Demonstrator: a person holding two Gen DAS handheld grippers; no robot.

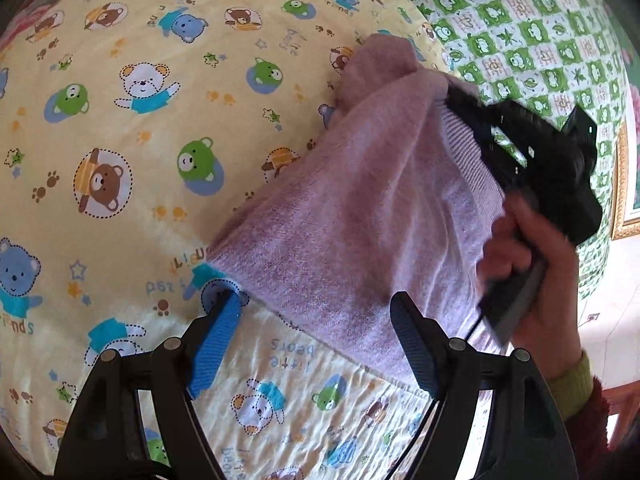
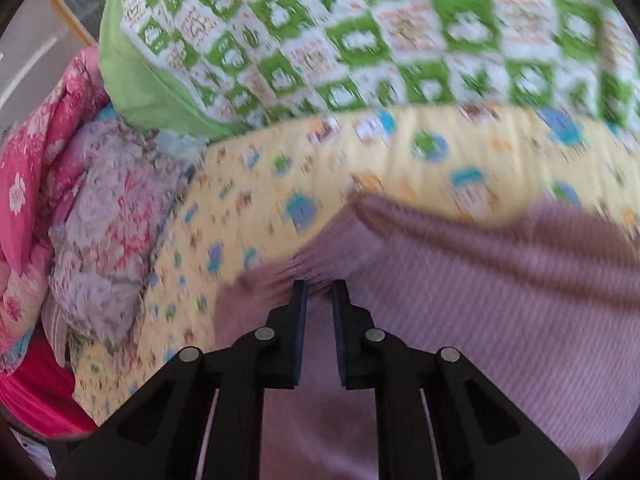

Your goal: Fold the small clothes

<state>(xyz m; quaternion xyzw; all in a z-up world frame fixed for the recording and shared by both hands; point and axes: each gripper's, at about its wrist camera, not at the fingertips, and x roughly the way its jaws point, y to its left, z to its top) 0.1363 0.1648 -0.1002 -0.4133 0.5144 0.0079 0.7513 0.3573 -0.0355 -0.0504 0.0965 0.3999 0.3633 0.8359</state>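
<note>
1. Left gripper (image 1: pixel 316 316): jaws spread wide, nothing pinched. The blue-padded left finger sits over the bear-print sheet (image 1: pixel 132 128); the right finger sits over the near edge of the lilac knit garment (image 1: pixel 360 216). Whether either pad touches fabric I can't tell.
2. Right gripper (image 2: pixel 320 286): jaws nearly closed, clamped on an edge of the lilac knit garment (image 2: pixel 480 300); the fabric bunches at the fingertips.
3. In the left wrist view, the right gripper (image 1: pixel 452 94) holds a raised part of the garment, cloth draped over its fingers. A hand (image 1: pixel 532 276) grips its handle; green cuff and red sleeve visible.
4. Garment lies on the yellow bear-print sheet, one side lifted into a slope toward the right gripper, the low end near the left gripper.
5. Behind it: green-and-white checked quilt (image 2: pixel 360 32). Left side of the right wrist view: pink floral bedding (image 2: pixel 36 152). Right wrist view is motion-blurred.
</note>
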